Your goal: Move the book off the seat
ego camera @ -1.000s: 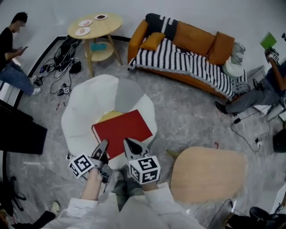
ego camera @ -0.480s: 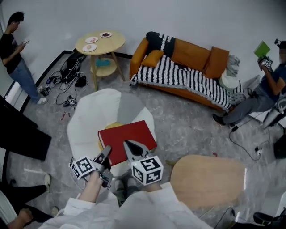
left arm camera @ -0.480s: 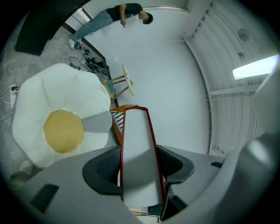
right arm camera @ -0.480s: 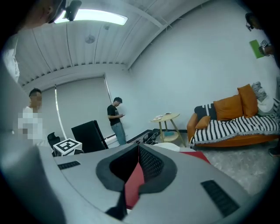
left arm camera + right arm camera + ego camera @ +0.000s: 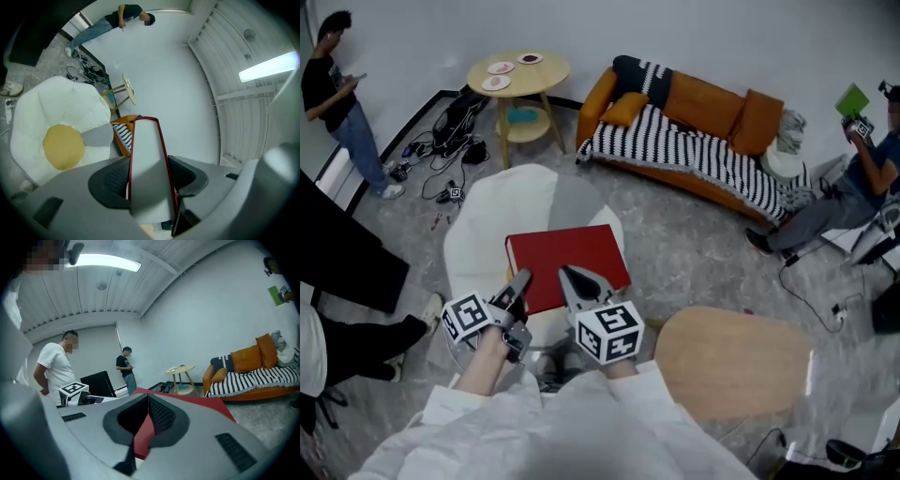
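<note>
Head view — red book (image 5: pixel 567 265) gripped at its near edge by both grippers.
Left gripper (image 5: pixel 519 284) clamps the page edge, right gripper (image 5: pixel 570 278) the red cover — both sets of jaws closed on it; the book hangs above the white seat (image 5: pixel 487 225), clear of it.

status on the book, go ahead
Left gripper, right gripper both shut on the book, near edge. Book held above the seat. Wooden table close on the right.
</note>
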{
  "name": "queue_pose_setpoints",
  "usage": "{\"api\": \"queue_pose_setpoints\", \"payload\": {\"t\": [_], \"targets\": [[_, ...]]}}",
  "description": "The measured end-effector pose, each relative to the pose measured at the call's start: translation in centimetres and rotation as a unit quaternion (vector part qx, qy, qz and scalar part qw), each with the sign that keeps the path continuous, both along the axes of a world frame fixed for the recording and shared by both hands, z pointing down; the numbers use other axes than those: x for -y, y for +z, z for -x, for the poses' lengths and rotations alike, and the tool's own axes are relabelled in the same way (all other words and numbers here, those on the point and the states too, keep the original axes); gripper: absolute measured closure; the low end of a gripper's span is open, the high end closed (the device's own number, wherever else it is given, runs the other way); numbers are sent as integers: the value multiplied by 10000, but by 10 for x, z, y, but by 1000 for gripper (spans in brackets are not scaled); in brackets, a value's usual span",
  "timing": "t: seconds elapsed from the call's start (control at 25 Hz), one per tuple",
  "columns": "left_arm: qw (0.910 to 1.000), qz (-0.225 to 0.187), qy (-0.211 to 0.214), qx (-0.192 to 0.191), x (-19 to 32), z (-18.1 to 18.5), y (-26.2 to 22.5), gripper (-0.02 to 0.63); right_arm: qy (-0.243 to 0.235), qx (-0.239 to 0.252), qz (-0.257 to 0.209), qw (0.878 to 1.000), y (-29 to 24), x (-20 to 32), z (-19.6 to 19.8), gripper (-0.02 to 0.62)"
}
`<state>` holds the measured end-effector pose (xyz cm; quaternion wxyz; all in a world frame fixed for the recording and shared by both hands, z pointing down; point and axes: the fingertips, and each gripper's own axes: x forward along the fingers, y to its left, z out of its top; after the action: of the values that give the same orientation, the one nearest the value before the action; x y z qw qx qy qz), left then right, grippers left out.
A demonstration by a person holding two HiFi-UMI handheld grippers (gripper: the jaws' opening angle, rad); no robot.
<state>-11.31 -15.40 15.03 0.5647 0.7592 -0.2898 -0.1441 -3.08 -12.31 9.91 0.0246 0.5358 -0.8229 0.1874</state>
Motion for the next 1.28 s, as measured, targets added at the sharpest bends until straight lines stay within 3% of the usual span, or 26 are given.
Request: {"api": "queue_pose_setpoints", "payload": {"t": [0.4, 0.56, 0.72, 1.08, 1.28], "targets": [[10000, -36, 9, -86, -5, 9, -11, 354, 9, -65, -163, 9998, -15, -4, 11, 583], [9994, -24, 189, -279, -8, 10, -14, 354, 158, -56, -144, 9998, -13, -6, 16, 583], [9991, -2, 355, -223, -9, 10, -8, 354, 332, -80, -176, 9993, -13, -8, 19, 583], [9950, 195, 927, -324, -13, -10, -3, 354, 925, -104, -142, 9956, -8, -20, 16, 583], [9906, 218, 1314, -297, -12, -33, -4, 354, 1419, -98, -135, 9897, -9, -32, -9, 583]]}}
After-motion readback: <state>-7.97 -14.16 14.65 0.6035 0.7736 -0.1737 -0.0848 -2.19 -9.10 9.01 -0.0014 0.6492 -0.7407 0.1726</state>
